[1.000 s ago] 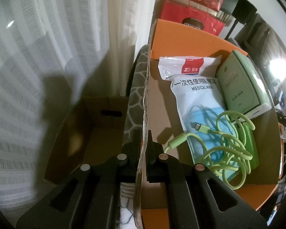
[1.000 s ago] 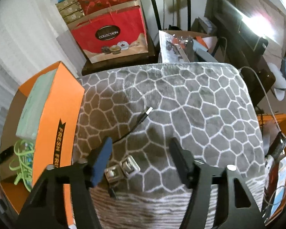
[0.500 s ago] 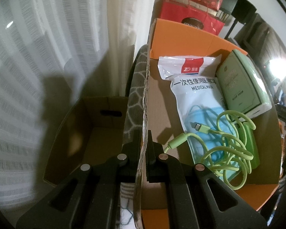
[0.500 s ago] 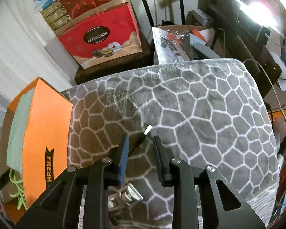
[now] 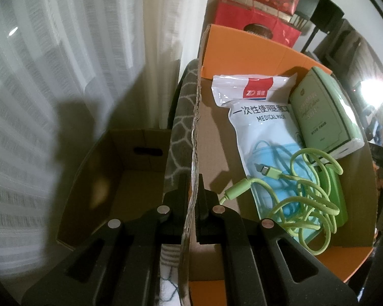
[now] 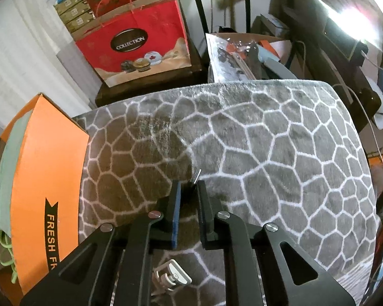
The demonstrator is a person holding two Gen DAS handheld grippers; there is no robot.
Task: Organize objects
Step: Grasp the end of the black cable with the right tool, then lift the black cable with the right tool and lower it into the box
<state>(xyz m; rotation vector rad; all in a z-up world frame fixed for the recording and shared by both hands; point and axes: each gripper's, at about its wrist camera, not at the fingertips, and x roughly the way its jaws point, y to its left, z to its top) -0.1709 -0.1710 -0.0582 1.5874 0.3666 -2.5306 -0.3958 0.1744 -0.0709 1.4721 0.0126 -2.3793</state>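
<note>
"MEDICAL MASK" on white pouch [image 5: 258, 117]; "COLLECTION" on red bag [image 6: 138, 51]

left wrist: down into orange box [image 5: 255, 43] | right wrist: beside it

Mask pack [image 5: 252, 117], cable [image 5: 311, 199] (atop it) in box [image 5: 255, 46], on rug [image 6: 255, 148].

A white sheer curtain [image 5: 63, 71] covers the left side of the room. A grey blanket with a white cell pattern [image 6: 255, 153] covers the near surface. At the far side, a red gift bag [image 6: 138, 48] stands on a dark wooden stand [image 6: 150, 86]. A bright light source [image 6: 357, 23] glares at far right.
</note>
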